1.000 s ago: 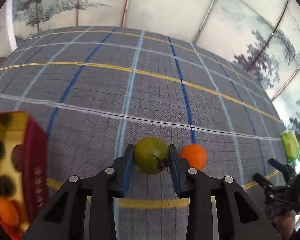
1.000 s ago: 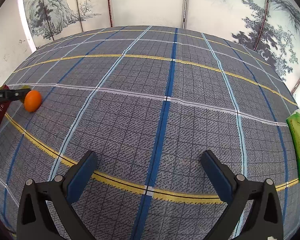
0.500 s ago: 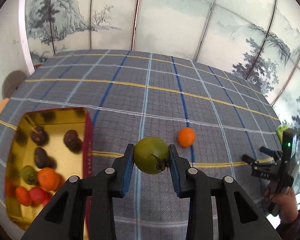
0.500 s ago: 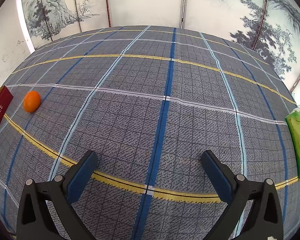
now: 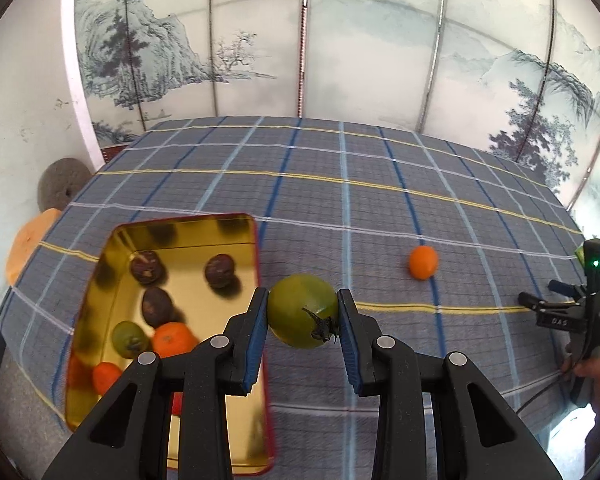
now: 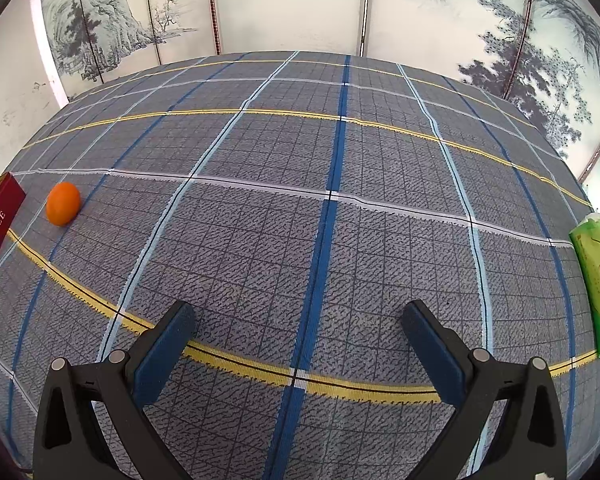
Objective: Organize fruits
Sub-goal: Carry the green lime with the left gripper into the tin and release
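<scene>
The left gripper [image 5: 302, 320] holds a green tomato [image 5: 302, 316] between its two blue pads, above the plaid cloth [image 5: 340, 208]. The stem of the tomato points toward the camera. To the left and lower is an open gold tin [image 5: 236, 232] with a red rim. Inside it lie three dark fruits, a small green one and some orange and red ones. An orange [image 5: 423, 262] lies alone on the cloth, to the right of the tin. At the far right edge a hand [image 5: 598, 376] holds the right gripper [image 5: 540, 298].
</scene>
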The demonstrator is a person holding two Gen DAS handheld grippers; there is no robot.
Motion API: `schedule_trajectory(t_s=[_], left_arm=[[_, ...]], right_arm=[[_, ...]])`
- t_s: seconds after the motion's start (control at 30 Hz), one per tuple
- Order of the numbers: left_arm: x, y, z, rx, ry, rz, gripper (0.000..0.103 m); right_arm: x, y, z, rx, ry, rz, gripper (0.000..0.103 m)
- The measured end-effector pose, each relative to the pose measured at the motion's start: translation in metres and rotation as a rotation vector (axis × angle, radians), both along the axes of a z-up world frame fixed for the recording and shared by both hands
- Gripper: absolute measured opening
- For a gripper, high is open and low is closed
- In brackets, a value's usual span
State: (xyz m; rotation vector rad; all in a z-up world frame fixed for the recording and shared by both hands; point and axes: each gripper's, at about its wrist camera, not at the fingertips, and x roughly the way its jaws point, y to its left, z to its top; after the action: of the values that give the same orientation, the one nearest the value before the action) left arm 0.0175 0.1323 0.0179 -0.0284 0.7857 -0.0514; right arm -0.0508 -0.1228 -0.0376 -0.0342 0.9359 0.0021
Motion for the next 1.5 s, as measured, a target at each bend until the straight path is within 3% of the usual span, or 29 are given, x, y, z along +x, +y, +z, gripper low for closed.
schedule_trajectory(t_s=[0.63,1.13,1.5], left_arm=[[-0.005,0.041,-0.027,0.040,0.044,0.060,0.035],[-0.014,0.078,-0.046,-0.022,0.093,0.114,0.035],[-0.007,0.072,-0.045,-0.002,0.088,0.105,0.035]], right_arm=[[0.000,0.000,0.000,-0.001,0.000,-0.001,0.103],[0.000,0.000,0.000,-0.001,0.000,-0.001,0.103],[0.000,0.000,0.000,-0.002,-0.001,-0.001,0.103]])
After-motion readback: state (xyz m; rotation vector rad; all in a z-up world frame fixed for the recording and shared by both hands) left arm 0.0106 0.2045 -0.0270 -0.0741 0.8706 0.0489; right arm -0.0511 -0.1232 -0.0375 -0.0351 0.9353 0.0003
